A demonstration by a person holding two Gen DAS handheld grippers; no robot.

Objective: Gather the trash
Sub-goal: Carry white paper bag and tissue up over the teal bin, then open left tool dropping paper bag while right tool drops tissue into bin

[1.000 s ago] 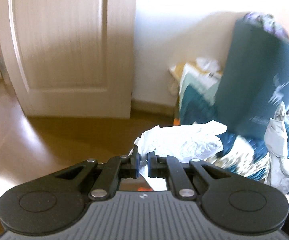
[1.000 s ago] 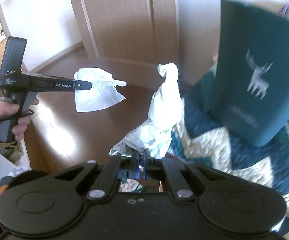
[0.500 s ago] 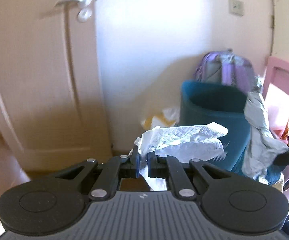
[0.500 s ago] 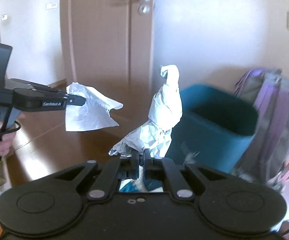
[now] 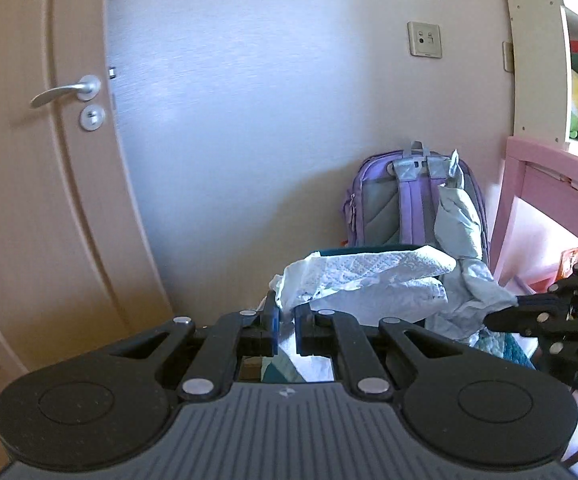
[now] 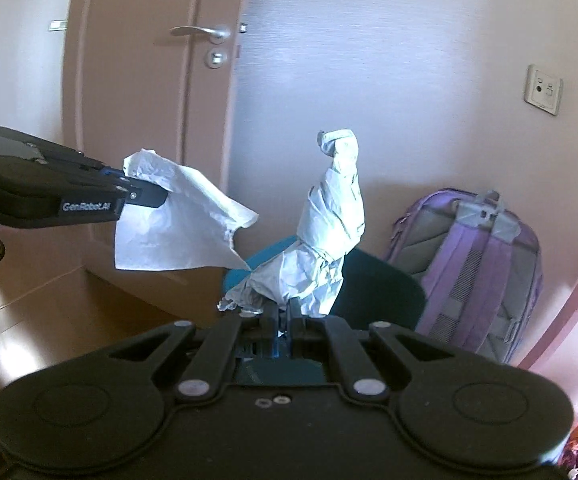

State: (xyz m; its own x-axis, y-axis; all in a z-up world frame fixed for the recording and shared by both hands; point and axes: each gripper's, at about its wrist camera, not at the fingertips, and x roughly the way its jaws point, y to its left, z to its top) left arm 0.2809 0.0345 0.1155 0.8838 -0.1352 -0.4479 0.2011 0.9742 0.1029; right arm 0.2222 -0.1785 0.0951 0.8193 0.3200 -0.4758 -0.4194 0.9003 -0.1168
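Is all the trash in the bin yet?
Not yet. Picking up looks done: the left gripper pinches a white tissue and the right gripper pinches a crumpled grey paper. Both hang near the teal bin. Dropping them in is left.

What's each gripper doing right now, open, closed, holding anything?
Left gripper: closed on a flat white tissue.
Right gripper: closed on a twisted, crumpled paper wad.
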